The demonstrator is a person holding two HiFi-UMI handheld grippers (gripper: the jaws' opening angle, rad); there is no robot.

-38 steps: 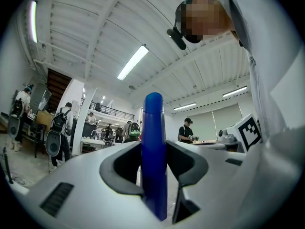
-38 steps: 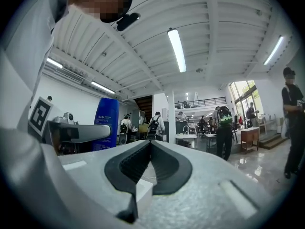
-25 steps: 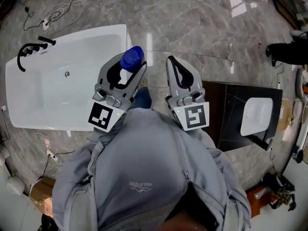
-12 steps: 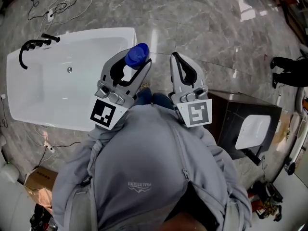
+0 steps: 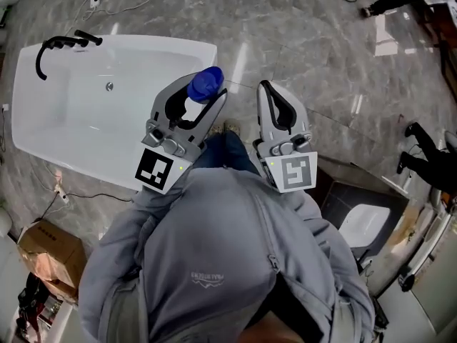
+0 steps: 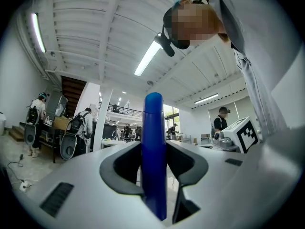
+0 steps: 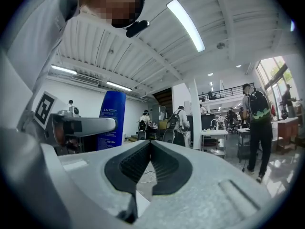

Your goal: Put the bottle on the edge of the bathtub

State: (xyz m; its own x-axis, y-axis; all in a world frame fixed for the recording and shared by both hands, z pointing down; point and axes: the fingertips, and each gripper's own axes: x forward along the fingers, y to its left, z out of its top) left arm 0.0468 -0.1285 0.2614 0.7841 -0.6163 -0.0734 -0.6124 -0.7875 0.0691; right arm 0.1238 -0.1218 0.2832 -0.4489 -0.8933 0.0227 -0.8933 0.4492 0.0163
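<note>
Blue cylindrical plastic bottle [image 5: 206, 83]: stands upright, off any surface, clamped at mid-body between the grey jaws of the left gripper [image 6: 153, 146]. Overlaps, in the head view, the right-hand end rim of the white rectangular bathtub [image 5: 78, 131], tub body lying toward 9 o'clock.
Right gripper [image 7: 149, 143]: just beside the bottle at 3 o'clock, jaws pressed together on nothing.
Black curved faucet set [image 5: 60, 46]: at the tub's 10 o'clock corner.
Grey veined marble floor [image 5: 307, 41]: beneath everything.
Brown cardboard box [image 5: 44, 251]: at 7 o'clock.
White basin [image 5: 360, 226] set in a dark cabinet: at 4 o'clock.
</note>
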